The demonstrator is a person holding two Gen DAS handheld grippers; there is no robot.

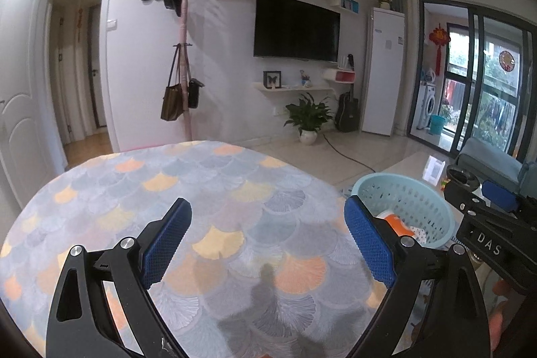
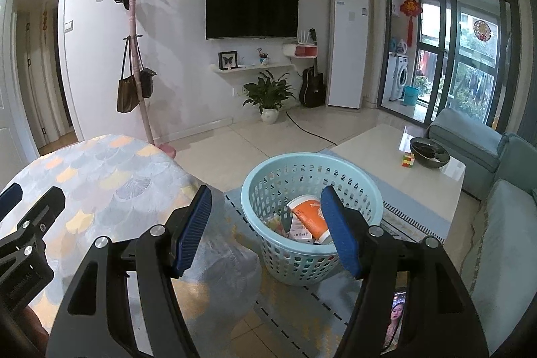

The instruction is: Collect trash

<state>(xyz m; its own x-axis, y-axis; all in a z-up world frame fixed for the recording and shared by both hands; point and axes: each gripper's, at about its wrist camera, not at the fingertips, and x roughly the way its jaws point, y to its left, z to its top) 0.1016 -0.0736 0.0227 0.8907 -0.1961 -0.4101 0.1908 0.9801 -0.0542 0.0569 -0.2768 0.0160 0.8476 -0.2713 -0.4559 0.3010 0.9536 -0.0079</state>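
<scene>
Left wrist view: left gripper (image 1: 268, 237) hovering w/ fingers spread wide, holding nothing, over the scale-pattern tablecloth (image 1: 201, 190). Right gripper (image 2: 266, 232) also gaping wide & empty, sitting above the light-blue laundry-style basket (image 2: 335, 163) on the floor right of the table; orange tube (image 2: 310, 215) + wrappers lying inside

Under the left gripper (image 1: 266, 239), whose pads are blue on black arms, the bench (image 1: 188, 190) wears a fan-scale cloth in grey, pale blue, orange and yellow. Ahead of the right gripper (image 2: 268, 232), a perforated light-blue basket (image 2: 312, 187) holds an orange-and-white tube (image 2: 307, 213).
</scene>
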